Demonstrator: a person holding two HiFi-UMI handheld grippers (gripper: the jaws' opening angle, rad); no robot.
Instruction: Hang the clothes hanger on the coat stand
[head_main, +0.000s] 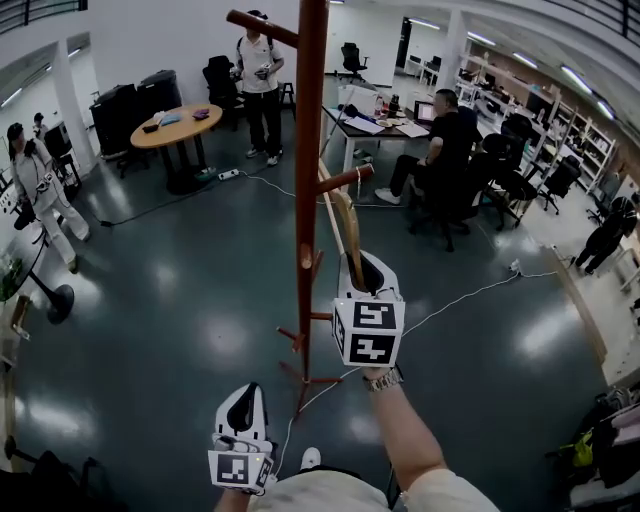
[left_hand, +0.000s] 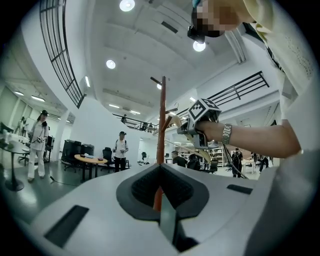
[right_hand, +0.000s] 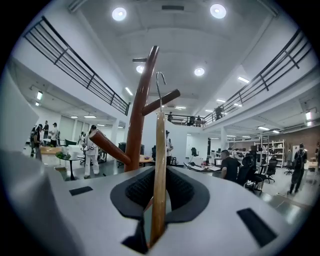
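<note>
Two grippers, head view: left gripper (head_main: 248, 395) low by the one coat stand (head_main: 310, 150); right gripper (head_main: 362, 265) just right of its pole. Left gripper view: jaws a slit apart, empty. Right gripper view: jaws pinch the one wooden hanger (right_hand: 159, 170) upright, hook (right_hand: 160, 80) beside the upper of two pegs (right_hand: 161, 101); contact unclear.

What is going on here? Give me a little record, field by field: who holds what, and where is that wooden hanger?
setting: large office, a seated person beyond the stand
right gripper: held high, shut on the wooden hanger
hanger: upright, close beside the coat stand
metal hook: near a peg; cannot tell if it rests on it
left gripper: held low, nothing between its jaws
</note>
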